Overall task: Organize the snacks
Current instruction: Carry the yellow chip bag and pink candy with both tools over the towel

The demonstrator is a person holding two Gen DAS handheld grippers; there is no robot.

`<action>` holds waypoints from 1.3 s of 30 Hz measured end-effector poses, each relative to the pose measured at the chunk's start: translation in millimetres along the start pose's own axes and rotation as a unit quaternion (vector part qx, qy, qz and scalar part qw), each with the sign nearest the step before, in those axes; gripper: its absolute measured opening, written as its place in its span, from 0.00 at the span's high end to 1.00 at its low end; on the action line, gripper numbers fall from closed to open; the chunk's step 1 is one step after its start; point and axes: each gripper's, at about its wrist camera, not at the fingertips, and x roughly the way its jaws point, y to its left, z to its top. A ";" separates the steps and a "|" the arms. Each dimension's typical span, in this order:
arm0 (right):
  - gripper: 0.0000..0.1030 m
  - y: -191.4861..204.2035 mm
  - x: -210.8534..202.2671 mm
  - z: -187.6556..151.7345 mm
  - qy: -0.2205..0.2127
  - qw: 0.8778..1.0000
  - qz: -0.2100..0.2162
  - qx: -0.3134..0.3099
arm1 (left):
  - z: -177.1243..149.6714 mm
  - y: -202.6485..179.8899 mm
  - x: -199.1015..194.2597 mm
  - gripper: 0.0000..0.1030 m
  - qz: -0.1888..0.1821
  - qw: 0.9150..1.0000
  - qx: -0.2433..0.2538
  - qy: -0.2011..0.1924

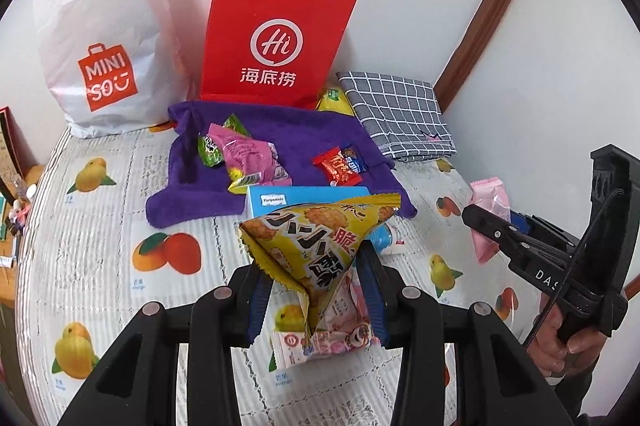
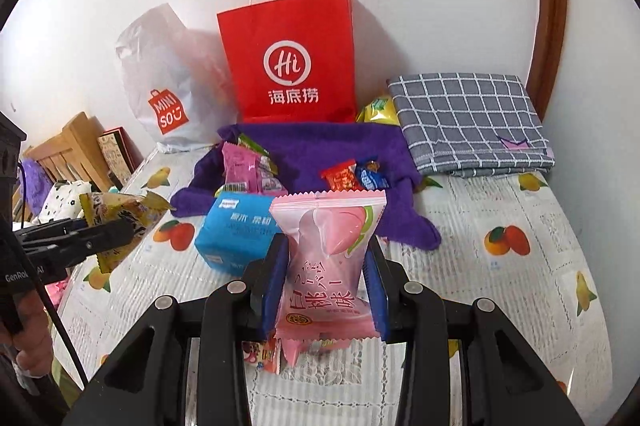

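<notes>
Task partly done. Left gripper (image 1: 316,290) fingers clamp the yellow pack (image 1: 316,242); right gripper (image 2: 326,286) fingers clamp the pink pack (image 2: 328,258), both held above the surface (image 2: 500,286). Four snacks lie on the purple towel (image 1: 280,142). Two bags stand behind. One more pack lies below the grippers.

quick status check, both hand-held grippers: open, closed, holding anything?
Left hand-held gripper: closed on a yellow foil triangular snack packet.
Right hand-held gripper: closed on a pink plastic peach-print snack packet.
</notes>
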 end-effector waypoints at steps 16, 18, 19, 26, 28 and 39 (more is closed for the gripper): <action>0.64 -6.1 25.5 29.6 -0.009 1.000 -0.003 0.002 | 32.4 7.1 14.2 0.62 0.008 1.000 0.006 -0.016; 0.64 -6.4 30.5 33.6 -0.009 1.000 -0.003 0.004 | 36.2 9.1 16.3 0.62 0.007 1.000 0.006 -0.017; 0.64 -6.7 32.9 35.3 -0.009 1.000 -0.003 0.004 | 37.9 10.0 17.4 0.62 0.008 1.000 0.006 -0.017; 0.64 -8.2 48.3 46.9 -0.009 1.000 -0.001 0.006 | 51.3 14.5 28.9 0.62 0.012 1.000 0.009 -0.018; 0.64 -8.2 53.6 51.3 -0.009 1.000 0.002 0.006 | 54.8 14.8 32.6 0.62 0.014 1.000 0.013 -0.018; 0.64 -12.2 83.8 71.5 -0.007 1.000 -0.004 -0.006 | 77.8 20.5 47.5 0.62 0.025 0.999 0.027 -0.019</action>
